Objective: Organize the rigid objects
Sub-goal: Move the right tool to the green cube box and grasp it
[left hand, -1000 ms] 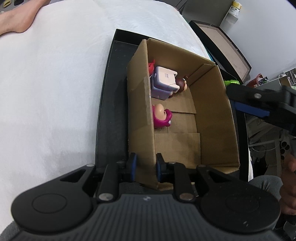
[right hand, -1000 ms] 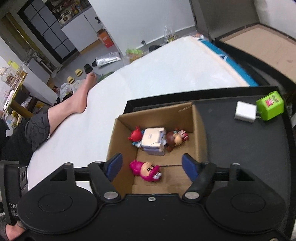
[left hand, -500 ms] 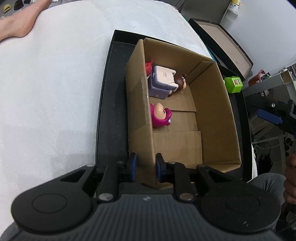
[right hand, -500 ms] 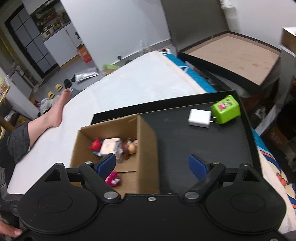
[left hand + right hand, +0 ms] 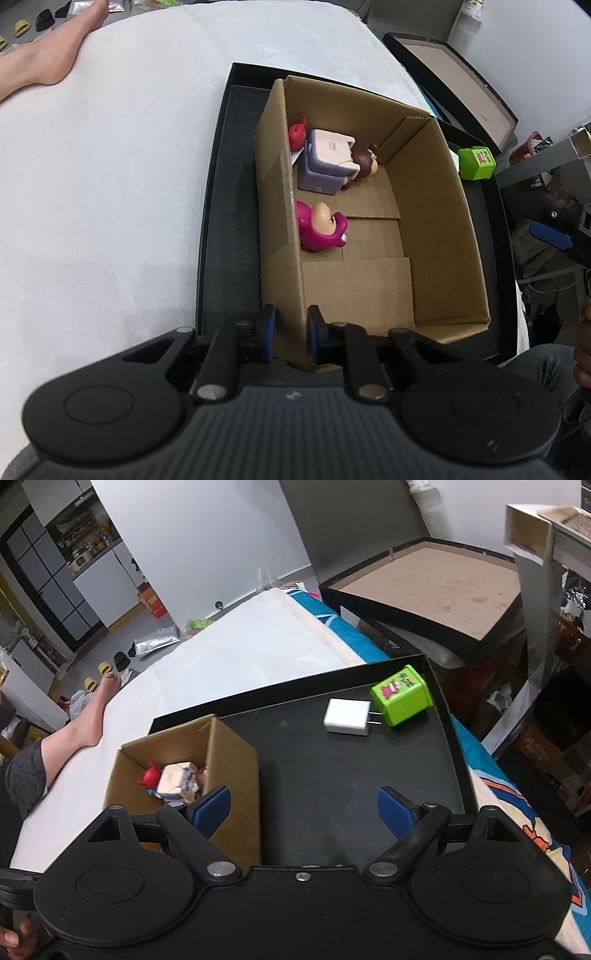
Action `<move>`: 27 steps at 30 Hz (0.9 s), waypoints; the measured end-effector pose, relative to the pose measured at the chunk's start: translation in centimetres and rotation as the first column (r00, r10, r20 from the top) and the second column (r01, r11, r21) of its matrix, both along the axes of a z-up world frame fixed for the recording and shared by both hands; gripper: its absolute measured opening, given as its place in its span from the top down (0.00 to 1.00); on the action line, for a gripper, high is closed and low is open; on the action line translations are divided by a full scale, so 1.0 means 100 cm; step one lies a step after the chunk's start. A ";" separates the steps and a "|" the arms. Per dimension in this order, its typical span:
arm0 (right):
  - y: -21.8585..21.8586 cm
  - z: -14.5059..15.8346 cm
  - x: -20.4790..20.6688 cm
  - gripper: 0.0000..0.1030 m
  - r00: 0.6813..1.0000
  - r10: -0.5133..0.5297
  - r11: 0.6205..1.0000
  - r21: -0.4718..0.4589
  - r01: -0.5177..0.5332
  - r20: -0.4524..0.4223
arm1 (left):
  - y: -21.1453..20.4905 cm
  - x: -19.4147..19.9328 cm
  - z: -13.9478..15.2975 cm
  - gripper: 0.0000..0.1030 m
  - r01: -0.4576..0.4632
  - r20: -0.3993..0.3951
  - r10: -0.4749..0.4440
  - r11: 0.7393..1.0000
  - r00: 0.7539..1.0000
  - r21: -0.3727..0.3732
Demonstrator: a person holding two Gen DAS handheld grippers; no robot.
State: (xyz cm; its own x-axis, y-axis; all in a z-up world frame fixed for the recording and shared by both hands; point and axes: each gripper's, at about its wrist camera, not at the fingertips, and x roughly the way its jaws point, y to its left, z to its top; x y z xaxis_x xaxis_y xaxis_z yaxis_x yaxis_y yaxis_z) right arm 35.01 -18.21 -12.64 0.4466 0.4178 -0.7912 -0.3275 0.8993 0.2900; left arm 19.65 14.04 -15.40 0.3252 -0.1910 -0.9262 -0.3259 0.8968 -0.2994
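An open cardboard box (image 5: 436,229) stands on a black tray (image 5: 229,221). Inside it lie a pink bear toy (image 5: 321,229), a lavender case (image 5: 327,160), a red figure (image 5: 297,134) and a brown-haired figure (image 5: 364,162). My left gripper (image 5: 290,336) is shut on the box's near left wall, the jaws still closing on the cardboard. My right gripper (image 5: 304,808) hangs open above the bare tray (image 5: 332,775) right of the box (image 5: 232,760), nothing between its fingers. Beyond it lie a white charger (image 5: 347,716) and a green cube (image 5: 402,696), touching.
The tray rests on a white mattress (image 5: 110,166). A person's bare leg (image 5: 85,727) lies on its far left. A second black tray with a brown floor (image 5: 424,587) sits behind on the right, beside a shelf (image 5: 535,554). Clutter covers the floor.
My right gripper swung right, off the box and over the bare tray, and its jaws spread wider. The left gripper kept its grip on the box wall.
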 end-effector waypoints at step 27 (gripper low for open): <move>-0.033 -0.017 0.101 0.20 0.989 0.145 0.974 -0.178 -0.142 0.005 | -0.005 0.009 0.000 0.85 -0.111 -0.055 0.113 0.993 0.992 0.039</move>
State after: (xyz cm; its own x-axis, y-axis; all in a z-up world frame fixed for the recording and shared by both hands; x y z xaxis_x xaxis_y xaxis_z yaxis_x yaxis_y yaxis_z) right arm 45.10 -21.52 -14.38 0.4067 0.3329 -0.8508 -0.4602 0.8791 0.1240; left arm 20.56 13.53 -15.44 0.2891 -0.1226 -0.9494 -0.4403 0.8636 -0.2456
